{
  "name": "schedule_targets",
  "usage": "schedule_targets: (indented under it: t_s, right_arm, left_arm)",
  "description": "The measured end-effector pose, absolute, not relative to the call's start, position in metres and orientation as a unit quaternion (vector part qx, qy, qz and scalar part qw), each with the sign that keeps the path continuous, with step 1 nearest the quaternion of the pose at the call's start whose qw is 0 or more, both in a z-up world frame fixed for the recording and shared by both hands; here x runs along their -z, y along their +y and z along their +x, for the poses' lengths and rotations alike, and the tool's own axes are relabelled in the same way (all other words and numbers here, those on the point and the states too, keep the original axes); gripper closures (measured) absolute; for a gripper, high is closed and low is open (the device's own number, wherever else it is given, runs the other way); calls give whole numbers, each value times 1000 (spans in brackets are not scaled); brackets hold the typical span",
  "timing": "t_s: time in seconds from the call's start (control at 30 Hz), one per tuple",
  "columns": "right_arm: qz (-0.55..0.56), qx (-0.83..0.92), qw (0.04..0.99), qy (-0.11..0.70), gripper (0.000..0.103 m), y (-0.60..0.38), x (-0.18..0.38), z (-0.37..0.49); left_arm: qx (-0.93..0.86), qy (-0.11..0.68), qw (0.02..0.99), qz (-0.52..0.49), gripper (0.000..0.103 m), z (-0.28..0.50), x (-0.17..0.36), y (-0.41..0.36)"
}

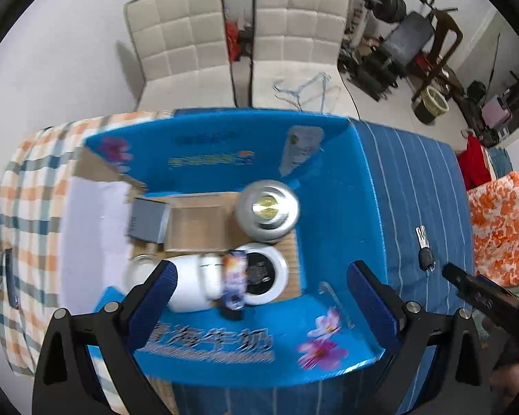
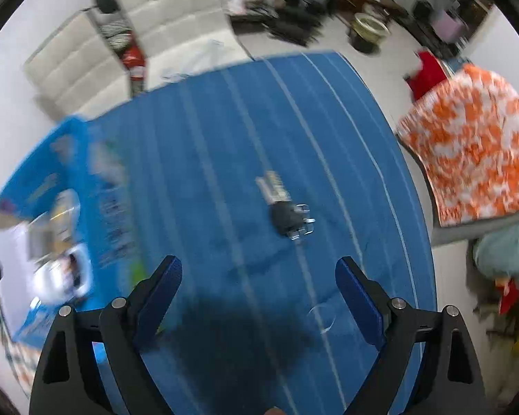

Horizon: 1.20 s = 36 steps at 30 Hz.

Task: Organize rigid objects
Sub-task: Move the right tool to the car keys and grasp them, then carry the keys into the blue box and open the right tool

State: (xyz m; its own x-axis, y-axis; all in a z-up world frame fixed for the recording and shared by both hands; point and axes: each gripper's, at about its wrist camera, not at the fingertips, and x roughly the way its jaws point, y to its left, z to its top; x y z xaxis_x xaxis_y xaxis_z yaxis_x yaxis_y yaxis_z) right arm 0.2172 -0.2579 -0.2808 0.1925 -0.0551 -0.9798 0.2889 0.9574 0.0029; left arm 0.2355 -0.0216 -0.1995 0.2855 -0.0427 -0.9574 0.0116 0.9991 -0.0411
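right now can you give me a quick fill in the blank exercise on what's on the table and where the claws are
1. The bunch of keys lies on the blue striped cloth, ____ the blue carton.
2. The silver tin with the gold centre stands ____ the blue carton.
3. The right claw hangs over the striped cloth with its jaws ____ and nothing between them.
4. Beyond the table stand ____ white padded chairs.

Missing words: outside; inside; open; two
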Motion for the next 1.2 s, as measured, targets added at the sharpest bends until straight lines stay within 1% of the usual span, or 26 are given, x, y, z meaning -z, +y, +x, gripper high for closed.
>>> schedule_targets:
  t_s: [0.13, 0.3, 0.33, 0.37, 0.5, 0.6, 0.63, 0.67, 0.73, 0.87, 1.07, 1.13, 1.2]
  right_arm:
    - [103, 126, 748, 643, 11, -277, 322, 241]
    - [70, 119, 720, 680, 11, -273, 374, 266]
    - [63, 121, 716, 685, 11, -271, 380, 268]
    - [57, 122, 712, 689, 16, -269, 388, 270]
    - [76, 124, 724, 675, 19, -269, 390, 268]
    - [68, 108, 730, 671, 37, -262, 386, 270]
    - [56, 100, 733, 671, 51, -254, 384, 271]
    - [48, 91, 734, 671, 73, -247, 382, 272]
    - [15, 97, 737, 669, 73, -236, 380, 275]
    - [6, 102, 744, 660, 74, -228, 376, 271]
    - [13, 89, 767, 635, 75, -209, 339, 245]
    - [16, 74, 779, 622, 91, -201, 315, 232]
    - [18, 60, 791, 609, 91, -195, 291, 221]
  left_arm:
    - [29, 614, 789, -6, 3, 248, 219, -40]
    - [34, 622, 782, 1, 3, 260, 233, -47]
    - [34, 624, 781, 2, 3, 262, 234, -48]
    - [34, 625, 780, 4, 3, 263, 236, -47]
    - [36, 628, 778, 7, 3, 265, 240, -44]
    - [36, 631, 775, 5, 3, 265, 243, -40]
    - [36, 632, 774, 5, 3, 264, 244, -40]
    - [36, 632, 774, 6, 3, 264, 244, -40]
    - [37, 632, 774, 7, 3, 262, 243, -40]
    - [39, 629, 777, 11, 3, 256, 239, -38]
    - [43, 623, 781, 10, 3, 244, 230, -31]
    - [45, 621, 783, 6, 3, 238, 224, -26]
    - [46, 616, 787, 3, 3, 232, 216, -22]
